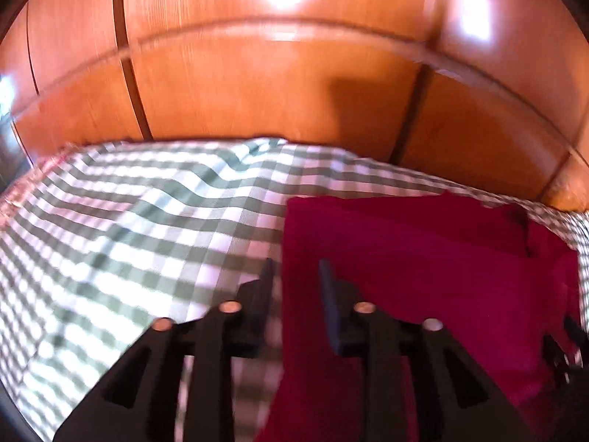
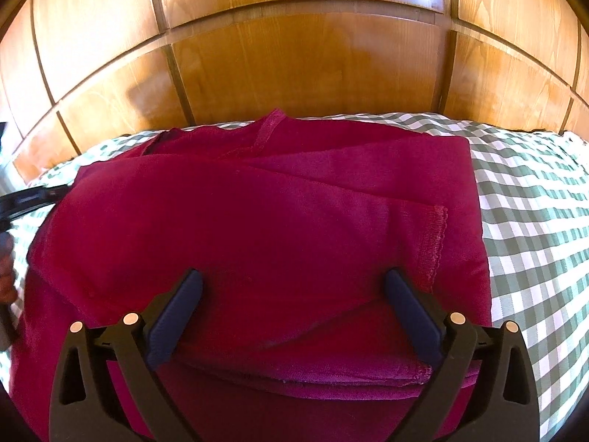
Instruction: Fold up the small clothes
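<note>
The folded crimson garment [image 2: 257, 228] lies on the checked bedsheet [image 2: 533, 221]. Right gripper [image 2: 294, 294] jaws gape empty above it; left gripper [image 1: 296, 287] jaws straddle its left edge, unclamped. Soft, limp: pinch hems.

1. A bed [image 2: 533, 221] carries everything, covered by a green-and-white checked sheet [image 1: 147, 228] that shows soft wrinkles in the left wrist view.
2. A wooden panelled headboard [image 2: 305, 66] rises directly behind the sheet's far edge.
3. A crimson garment [image 2: 257, 213] lies flat on the sheet, folded into a rough rectangle, its far edge near the headboard.
4. A stitched hem [image 2: 438, 243] of the garment lies on its top layer, on the right side, farther from the headboard than the neckline band [image 2: 268, 125].
5. Bare sheet runs along the garment on both sides.
</note>
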Demonstrator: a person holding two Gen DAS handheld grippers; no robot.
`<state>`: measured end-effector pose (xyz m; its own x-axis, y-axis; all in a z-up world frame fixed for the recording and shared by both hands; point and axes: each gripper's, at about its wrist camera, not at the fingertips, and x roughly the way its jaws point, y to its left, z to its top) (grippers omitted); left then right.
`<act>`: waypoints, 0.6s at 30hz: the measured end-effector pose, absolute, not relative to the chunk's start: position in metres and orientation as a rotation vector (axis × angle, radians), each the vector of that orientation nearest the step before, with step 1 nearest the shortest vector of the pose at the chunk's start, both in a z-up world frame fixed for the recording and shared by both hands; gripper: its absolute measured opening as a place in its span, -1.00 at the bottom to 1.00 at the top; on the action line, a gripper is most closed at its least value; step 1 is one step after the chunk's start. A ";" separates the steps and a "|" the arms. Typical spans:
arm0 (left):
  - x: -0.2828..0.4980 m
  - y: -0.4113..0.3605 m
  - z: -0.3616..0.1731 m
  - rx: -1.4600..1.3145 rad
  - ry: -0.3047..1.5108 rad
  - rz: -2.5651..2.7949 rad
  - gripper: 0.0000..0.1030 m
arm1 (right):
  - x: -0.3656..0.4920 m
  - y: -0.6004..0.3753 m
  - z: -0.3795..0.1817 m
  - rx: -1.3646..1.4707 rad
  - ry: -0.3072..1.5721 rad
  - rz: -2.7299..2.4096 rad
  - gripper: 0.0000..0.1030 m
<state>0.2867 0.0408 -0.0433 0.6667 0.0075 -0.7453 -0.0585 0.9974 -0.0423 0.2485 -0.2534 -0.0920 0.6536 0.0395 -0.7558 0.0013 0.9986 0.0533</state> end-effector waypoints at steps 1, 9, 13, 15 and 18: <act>0.272 0.039 -0.037 -0.059 0.821 0.030 -0.41 | 0.249 -0.254 -0.092 0.052 0.859 0.023 0.93; 0.188 0.041 -0.017 -0.067 0.773 -0.010 -0.13 | 0.248 -0.252 -0.091 0.039 0.857 0.014 0.93; 0.161 0.042 -0.022 -0.073 0.793 -0.023 -0.09 | 0.246 -0.245 -0.088 0.001 0.861 -0.019 0.93; 0.149 0.045 -0.024 -0.082 0.806 -0.025 -0.09 | 0.245 -0.243 -0.085 -0.012 0.865 -0.035 0.92; 0.136 0.045 -0.027 -0.079 0.814 -0.025 -0.07 | 0.236 -0.242 -0.076 0.029 0.869 -0.041 0.92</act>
